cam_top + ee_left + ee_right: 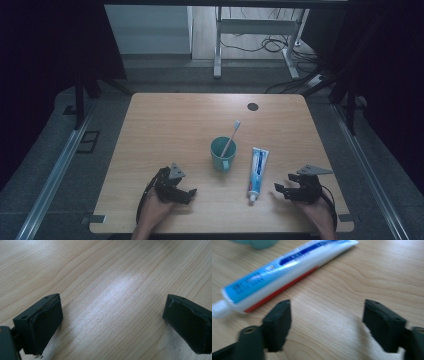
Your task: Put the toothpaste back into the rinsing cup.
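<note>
A light wooden table [165, 130] with a visible grain carries everything. Near its centre, slightly toward three o'clock, stands a teal mug [222, 154] with its handle facing six o'clock; a toothbrush [231, 136] stands in it, leaning toward one o'clock with its white bristle head up. Just beside the mug at three o'clock lies a toothpaste tube [257, 172], flat on the wood, white and blue with a red stripe along one edge, its cap end toward six o'clock and its crimped end toward twelve. Toward one o'clock, near the far edge, sits a small dark round spot [253, 106].
</note>
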The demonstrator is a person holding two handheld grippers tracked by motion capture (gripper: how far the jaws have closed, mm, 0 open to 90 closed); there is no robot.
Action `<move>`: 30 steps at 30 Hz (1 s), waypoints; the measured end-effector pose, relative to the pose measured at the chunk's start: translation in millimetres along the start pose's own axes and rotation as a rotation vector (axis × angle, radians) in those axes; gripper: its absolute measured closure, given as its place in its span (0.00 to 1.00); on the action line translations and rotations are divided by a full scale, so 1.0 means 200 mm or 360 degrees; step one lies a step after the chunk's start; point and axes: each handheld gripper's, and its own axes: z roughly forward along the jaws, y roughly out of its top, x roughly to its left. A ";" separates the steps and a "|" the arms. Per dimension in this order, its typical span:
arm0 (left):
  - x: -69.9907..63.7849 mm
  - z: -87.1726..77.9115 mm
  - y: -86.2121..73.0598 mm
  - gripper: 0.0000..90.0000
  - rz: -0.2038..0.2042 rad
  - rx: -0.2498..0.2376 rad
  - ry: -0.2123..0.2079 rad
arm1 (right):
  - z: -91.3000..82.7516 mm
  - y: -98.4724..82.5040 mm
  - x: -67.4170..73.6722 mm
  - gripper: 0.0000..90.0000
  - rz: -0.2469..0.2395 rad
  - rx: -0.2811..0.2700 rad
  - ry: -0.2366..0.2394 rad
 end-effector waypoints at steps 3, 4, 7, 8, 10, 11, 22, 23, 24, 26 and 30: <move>0.00 0.00 0.00 0.04 -0.0002 -0.0001 0.0002 | -0.02 0.02 0.00 0.41 0.0002 -0.0007 -0.0007; 0.00 0.00 0.00 0.04 -0.0002 -0.0001 0.0002 | -0.02 0.02 0.00 0.41 0.0002 -0.0007 -0.0007; 0.00 0.00 0.00 0.04 -0.0004 -0.0005 0.0001 | -0.03 0.03 0.01 0.50 -0.0023 0.0014 0.0012; 0.00 0.00 0.00 0.04 -0.0005 -0.0005 0.0001 | -0.02 0.04 0.01 0.53 -0.0041 0.0037 0.0022; 0.00 0.00 0.00 0.04 -0.0007 -0.0006 0.0003 | -0.02 0.04 0.02 0.59 -0.0080 0.0070 0.0040; 0.00 0.00 0.00 0.04 -0.0008 -0.0007 0.0003 | -0.02 0.04 0.02 0.62 -0.0090 0.0080 0.0051; 0.00 0.00 0.00 0.05 -0.0010 -0.0006 0.0006 | -0.04 0.09 0.05 0.93 -0.0091 0.0042 0.0148; 0.00 0.00 0.00 0.05 -0.0010 -0.0006 0.0006 | -0.04 0.10 0.05 0.95 -0.0090 0.0036 0.0174; 0.00 0.00 0.00 0.05 -0.0010 -0.0006 0.0006 | -0.04 0.10 0.05 0.97 -0.0090 0.0036 0.0174; 0.00 0.00 0.00 0.05 -0.0012 -0.0006 0.0007 | -0.05 0.12 0.06 0.99 -0.0099 0.0028 0.0193; 0.00 0.00 0.00 0.05 -0.0013 -0.0007 0.0008 | -0.05 0.16 0.08 0.99 -0.0133 0.0038 0.0219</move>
